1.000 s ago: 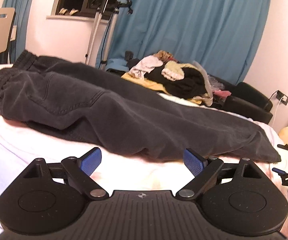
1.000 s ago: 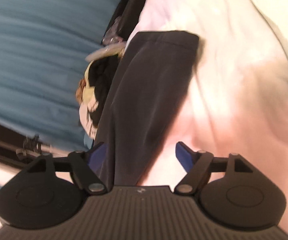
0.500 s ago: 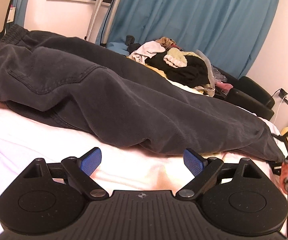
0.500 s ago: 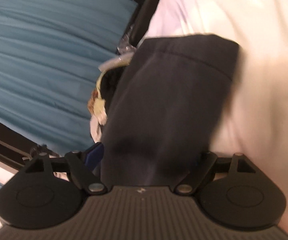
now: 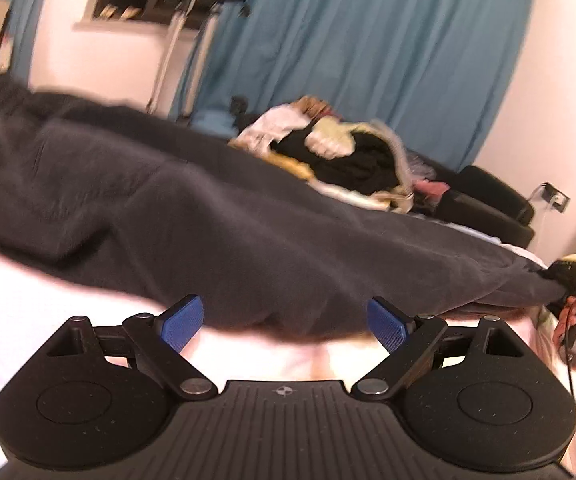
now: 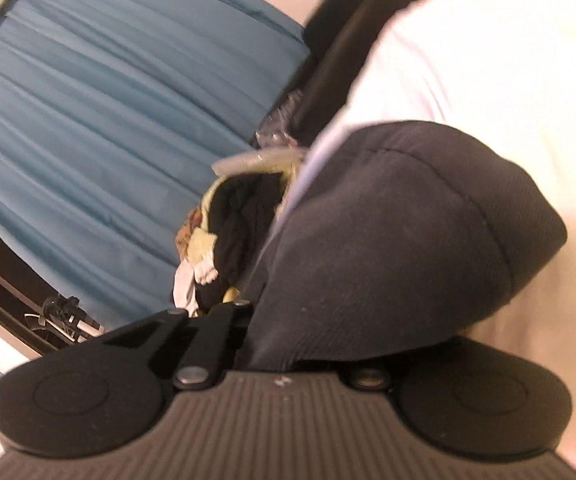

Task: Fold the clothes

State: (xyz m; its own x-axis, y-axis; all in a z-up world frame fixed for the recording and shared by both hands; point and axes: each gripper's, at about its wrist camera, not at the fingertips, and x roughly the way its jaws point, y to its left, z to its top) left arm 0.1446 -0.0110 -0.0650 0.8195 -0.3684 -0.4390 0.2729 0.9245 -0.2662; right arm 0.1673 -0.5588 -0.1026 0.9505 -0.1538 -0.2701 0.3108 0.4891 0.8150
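Trousers (image 5: 208, 216) hem is clamped in your right gripper (image 6: 284, 364); left gripper (image 5: 284, 322) gapes empty: next, carry the hem toward the waistband.

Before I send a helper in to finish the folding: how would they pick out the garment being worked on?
Look at the white-sheeted bed in front of the blue curtain. The dark grey trousers lie stretched flat along it, apart from the mixed clothes pile behind, and the right gripper is clamped on their hem.
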